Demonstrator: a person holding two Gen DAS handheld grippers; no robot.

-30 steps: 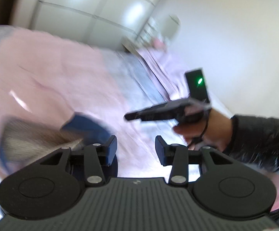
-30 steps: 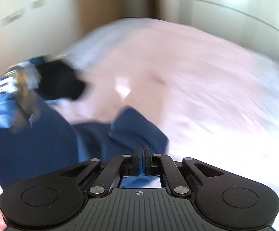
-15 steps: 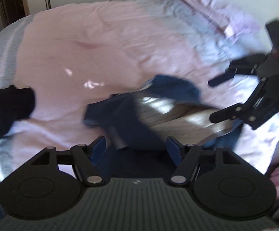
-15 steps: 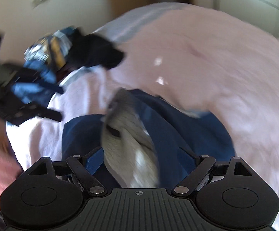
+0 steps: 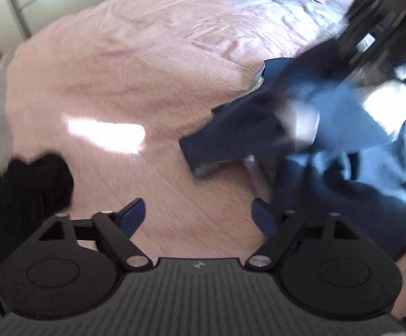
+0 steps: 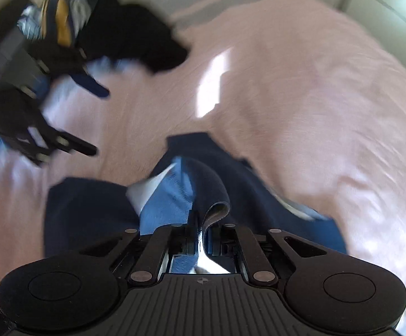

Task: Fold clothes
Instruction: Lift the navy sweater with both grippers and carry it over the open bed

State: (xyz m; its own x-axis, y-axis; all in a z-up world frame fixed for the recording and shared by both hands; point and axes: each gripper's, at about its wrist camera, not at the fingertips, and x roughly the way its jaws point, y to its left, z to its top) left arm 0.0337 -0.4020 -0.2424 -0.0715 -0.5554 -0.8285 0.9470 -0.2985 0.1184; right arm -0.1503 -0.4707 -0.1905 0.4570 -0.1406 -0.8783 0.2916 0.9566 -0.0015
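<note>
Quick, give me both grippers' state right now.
Left gripper: jaws opening, nothing between them, above the pink bedspread.
Right gripper: shut on a fold of the navy garment.

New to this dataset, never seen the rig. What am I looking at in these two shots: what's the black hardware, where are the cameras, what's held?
No robot arm here: a person carries a handheld two-finger gripper in each hand, and a fisheye camera on each one looks forward along its fingers.

The left wrist view shows the left gripper over a pink bedspread; its fingers are opening, with nothing between them. The right gripper appears blurred at the upper right of that view.

The right wrist view shows the right gripper shut on a fold of the navy garment, which lies crumpled on the bed. The left gripper shows at the left of that view, beside a pile of dark clothes.

The task is folding clothes.
</note>
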